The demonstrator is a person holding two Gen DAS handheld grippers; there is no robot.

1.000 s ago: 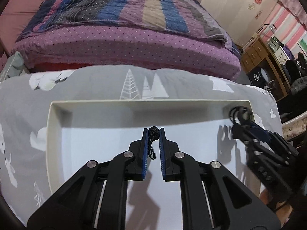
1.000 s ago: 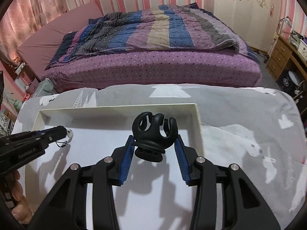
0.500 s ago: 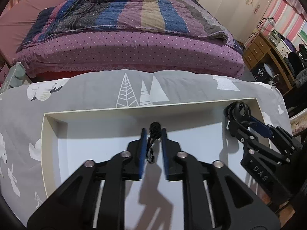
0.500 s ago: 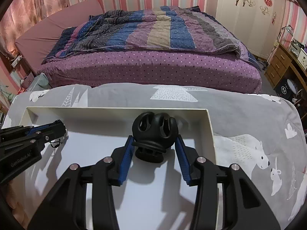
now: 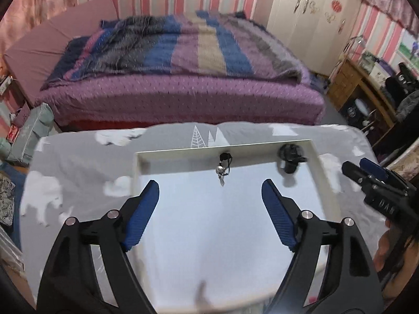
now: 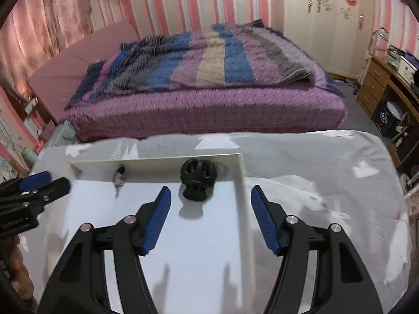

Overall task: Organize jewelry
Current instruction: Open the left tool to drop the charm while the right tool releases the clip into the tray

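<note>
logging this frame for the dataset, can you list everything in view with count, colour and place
tray: one, white, on the grey cloth
hair claw clip: one, black, in the tray near its far right corner
pendant on cord: one, silver on black cord, in the tray by the far wall
table cloth: one, grey with white animal and tree prints, under the tray
bed: one, purple dotted sheet, striped blue and purple blanket, behind the table
wardrobe: one, cream, far right
wooden desk: one, brown, right edge
left gripper: black, blue fingers, open, nothing between
right gripper: black, blue fingers, open, above the clip
</note>
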